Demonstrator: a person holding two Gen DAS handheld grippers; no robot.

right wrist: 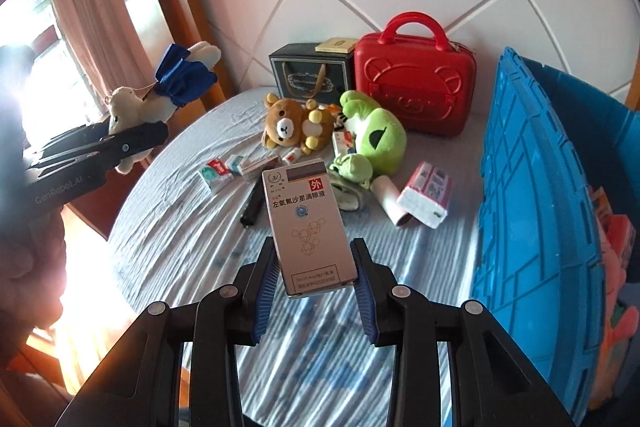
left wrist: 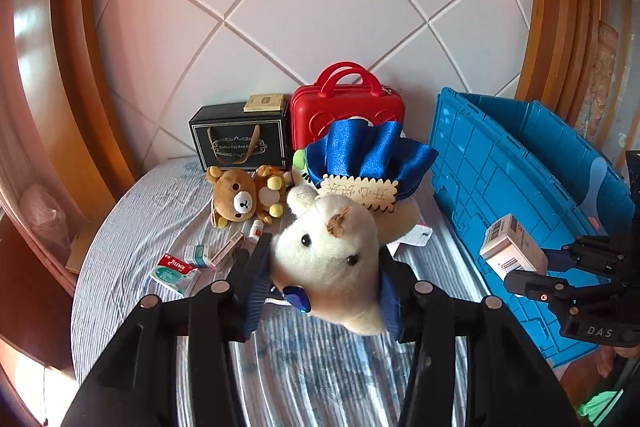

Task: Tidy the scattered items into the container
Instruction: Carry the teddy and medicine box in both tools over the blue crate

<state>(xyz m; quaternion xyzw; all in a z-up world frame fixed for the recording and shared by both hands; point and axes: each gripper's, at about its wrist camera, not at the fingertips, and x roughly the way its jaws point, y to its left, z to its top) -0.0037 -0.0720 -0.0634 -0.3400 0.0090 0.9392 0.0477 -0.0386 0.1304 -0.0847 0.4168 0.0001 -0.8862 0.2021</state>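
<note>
From the left wrist camera, the left gripper (left wrist: 324,279) is clamped on a fuzzy cream plush toy (left wrist: 332,251) with a glossy blue satin skirt, while the ribbed blue plastic crate (left wrist: 500,167) stands at three o'clock and the right gripper (left wrist: 532,273) pinches a small cardboard box (left wrist: 512,247) beside it. From the right wrist camera, that flat, printed box sits squeezed between the blue ridged pads at six o'clock. Only this view shows the green frog plush (right wrist: 372,139), a tissue pack (right wrist: 426,195) and orange items inside the crate.

Blue crate (left wrist: 500,163), red case (left wrist: 346,119), green frog (right wrist: 374,139), striped sheet (left wrist: 160,211)
</note>
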